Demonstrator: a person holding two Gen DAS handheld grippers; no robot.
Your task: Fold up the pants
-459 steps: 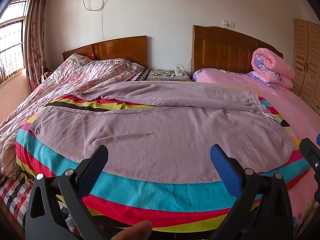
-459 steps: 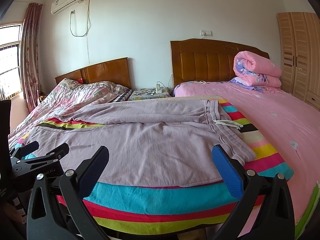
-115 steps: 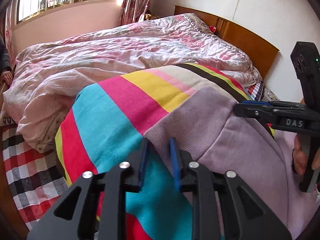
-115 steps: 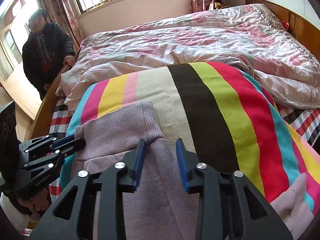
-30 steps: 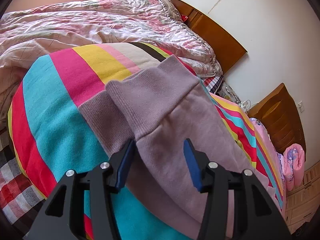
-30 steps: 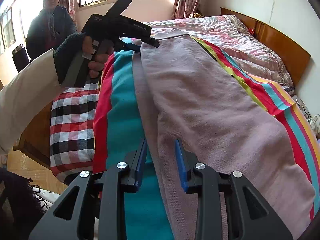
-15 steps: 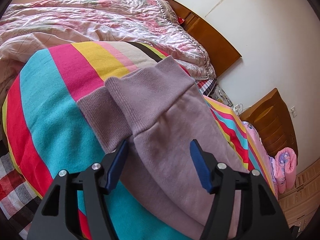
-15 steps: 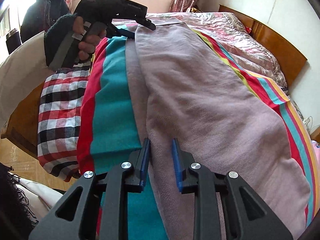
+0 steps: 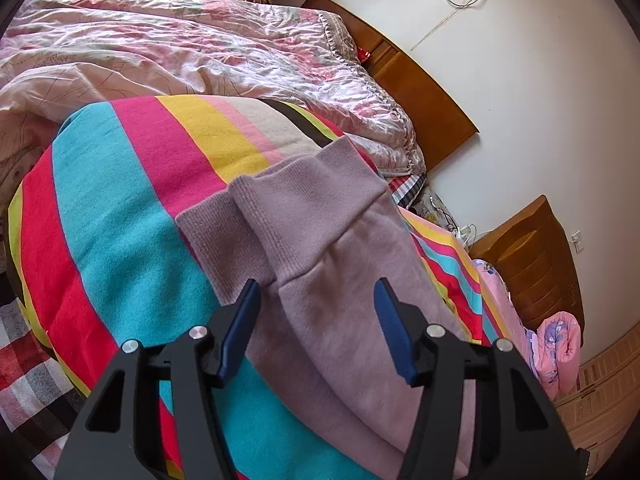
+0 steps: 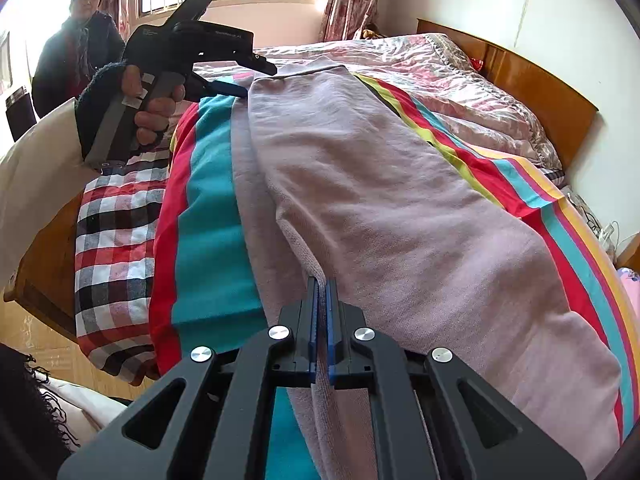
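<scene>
Mauve sweatpants (image 10: 380, 200) lie lengthwise on a striped blanket (image 10: 212, 220), one leg stacked on the other. Their ribbed cuffs (image 9: 304, 204) lie just past my left gripper (image 9: 317, 284). Its jaws are closing but still stand wide, with the upper leg's fabric between them and the pads not pressing on it. In the right wrist view a hand holds the left gripper (image 10: 244, 78) at the cuff end. My right gripper (image 10: 322, 282) is shut on the near edge of the pants, farther along the leg.
A pink floral quilt (image 9: 200, 52) covers the bed beyond the blanket, with wooden headboards (image 9: 420, 92) at the wall. A checked sheet (image 10: 116, 220) hangs over the bed's wooden side. A person (image 10: 76, 40) stands by the window. A rolled pink quilt (image 9: 560, 344) lies at the far right.
My right gripper's jaws closed from a narrow gap onto the pants' edge. The left jaws widened a little, then narrowed again. Neither hand has shifted much.
</scene>
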